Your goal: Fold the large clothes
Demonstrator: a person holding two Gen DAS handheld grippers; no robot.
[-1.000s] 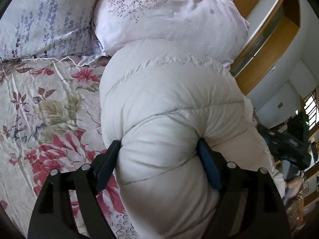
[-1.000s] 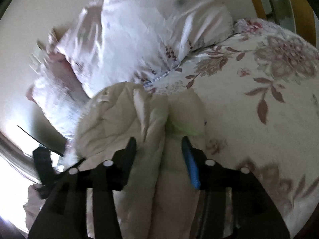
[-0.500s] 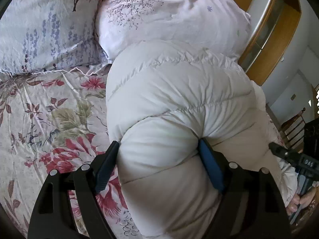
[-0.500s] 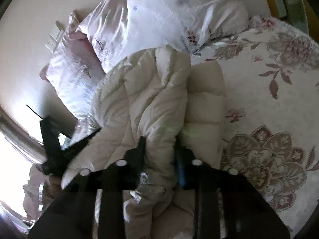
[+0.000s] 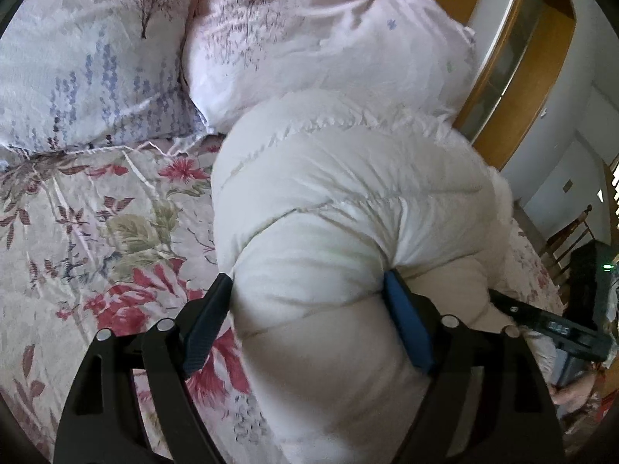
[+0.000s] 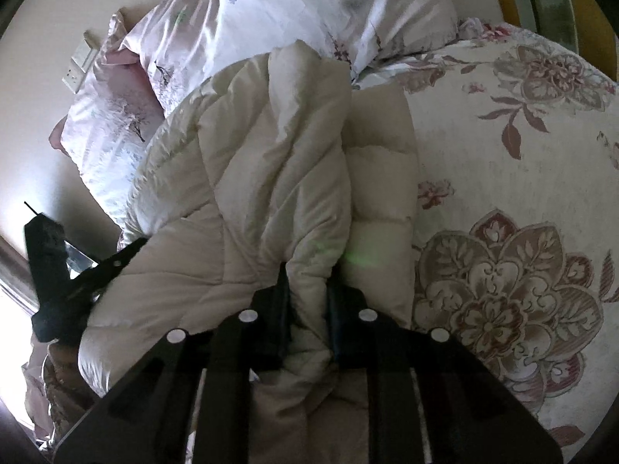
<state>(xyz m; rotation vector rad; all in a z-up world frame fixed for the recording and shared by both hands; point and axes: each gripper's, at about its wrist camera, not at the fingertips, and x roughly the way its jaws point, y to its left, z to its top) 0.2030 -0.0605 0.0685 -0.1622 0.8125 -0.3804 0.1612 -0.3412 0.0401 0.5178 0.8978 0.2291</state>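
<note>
jacket point(image 6: 271, 162) now bunched against pillow point(image 6: 271, 11), sheet point(image 6: 503, 178) beside

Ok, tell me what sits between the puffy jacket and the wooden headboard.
In the left wrist view, a pink floral pillow fills the stretch between the puffy jacket and the wooden headboard.

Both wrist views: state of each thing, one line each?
Puffer jacket: bunched on the bed, gripped at two places.
Left claw: closing, pads pressing a thick roll of jacket.
Right claw: closing, pinching a narrow fold of jacket.
Pillows: piled at the head, the jacket against them.
Floral bedsheet: spread, wrinkled.
</note>
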